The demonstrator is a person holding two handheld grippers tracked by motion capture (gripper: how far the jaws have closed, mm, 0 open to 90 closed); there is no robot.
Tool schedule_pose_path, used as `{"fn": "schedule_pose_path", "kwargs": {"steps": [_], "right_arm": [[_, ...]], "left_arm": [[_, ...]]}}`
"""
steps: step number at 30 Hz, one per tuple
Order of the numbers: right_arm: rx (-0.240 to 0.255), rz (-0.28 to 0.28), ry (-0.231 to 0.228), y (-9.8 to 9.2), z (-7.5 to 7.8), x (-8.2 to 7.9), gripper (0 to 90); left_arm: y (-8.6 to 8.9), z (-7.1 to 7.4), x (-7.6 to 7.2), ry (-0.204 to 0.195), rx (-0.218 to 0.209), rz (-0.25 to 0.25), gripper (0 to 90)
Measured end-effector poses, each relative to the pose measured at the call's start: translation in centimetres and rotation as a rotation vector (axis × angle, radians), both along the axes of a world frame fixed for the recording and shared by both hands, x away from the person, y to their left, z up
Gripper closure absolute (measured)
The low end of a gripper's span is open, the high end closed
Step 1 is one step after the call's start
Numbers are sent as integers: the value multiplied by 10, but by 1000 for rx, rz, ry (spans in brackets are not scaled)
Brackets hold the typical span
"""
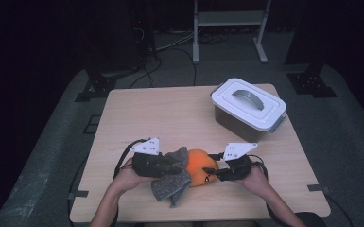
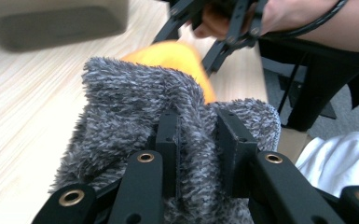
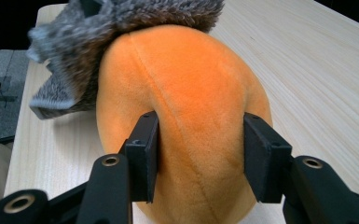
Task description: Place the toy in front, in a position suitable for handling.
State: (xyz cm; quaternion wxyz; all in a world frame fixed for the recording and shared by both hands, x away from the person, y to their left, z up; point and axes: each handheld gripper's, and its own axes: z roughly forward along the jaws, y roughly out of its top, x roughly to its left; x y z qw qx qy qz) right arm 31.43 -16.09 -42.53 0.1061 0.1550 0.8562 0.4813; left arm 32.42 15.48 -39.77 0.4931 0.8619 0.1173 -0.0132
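Note:
A grey fuzzy cloth [image 1: 172, 183] lies draped over the left side of an orange plush toy [image 1: 201, 164] at the table's near middle. My left gripper [image 1: 180, 166] is shut on a bunched fold of the cloth [image 2: 135, 102], its pads pinching the fabric in the left gripper view [image 2: 198, 135]. The plush [image 2: 168, 53] peeks out behind the cloth there. My right gripper [image 1: 212, 173] comes in from the right. Its jaws stand on either side of the plush [image 3: 200, 107], and both pads press into the plush's flanks [image 3: 198, 149]. The cloth [image 3: 98, 32] covers the plush's far end.
A grey storage box with a white handled lid [image 1: 248, 108] stands at the back right of the wooden table [image 1: 160, 113]. The person's forearms come in over the table's near edge. A metal stand [image 1: 229, 28] and cables are on the floor beyond.

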Motion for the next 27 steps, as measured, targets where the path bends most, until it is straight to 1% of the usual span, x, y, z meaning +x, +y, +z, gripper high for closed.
{"fn": "schedule_pose_path", "kwargs": {"steps": [2,5,8,10,12,14,17,19,21,22,24,27], "right_arm": [[0,0,2,-1,0,1,501],[10,-4,12,-1,-1,1,501],[11,-14,16,0,0,1,501],[11,-11,9,2,0,-2,501],[7,-8,0,4,1,-4,501],[-1,-7,-6,5,1,-6,497],[-1,-6,-1,4,1,-5,452],[4,-4,1,4,2,-5,396],[8,-9,0,4,4,-5,373],[14,-9,-3,3,4,-4,366],[23,-18,5,2,4,-3,366],[21,-26,6,1,4,-1,369]], "left_arm": [[6,-2,1,6,5,15,722],[5,-1,0,5,2,19,722],[-1,3,-1,-5,-14,1,722],[-9,6,-4,-16,-31,-20,722],[-16,10,-7,-40,-19,-38,722],[-19,9,-8,-46,-3,-43,722],[-15,5,-6,-28,-8,-40,722],[-10,3,-4,-22,-9,-29,722],[-4,1,-3,-14,-12,-15,722],[-1,0,-2,-11,-14,-7,721],[3,-2,0,-4,-18,3,721],[4,-2,1,-6,-12,10,721]]}}
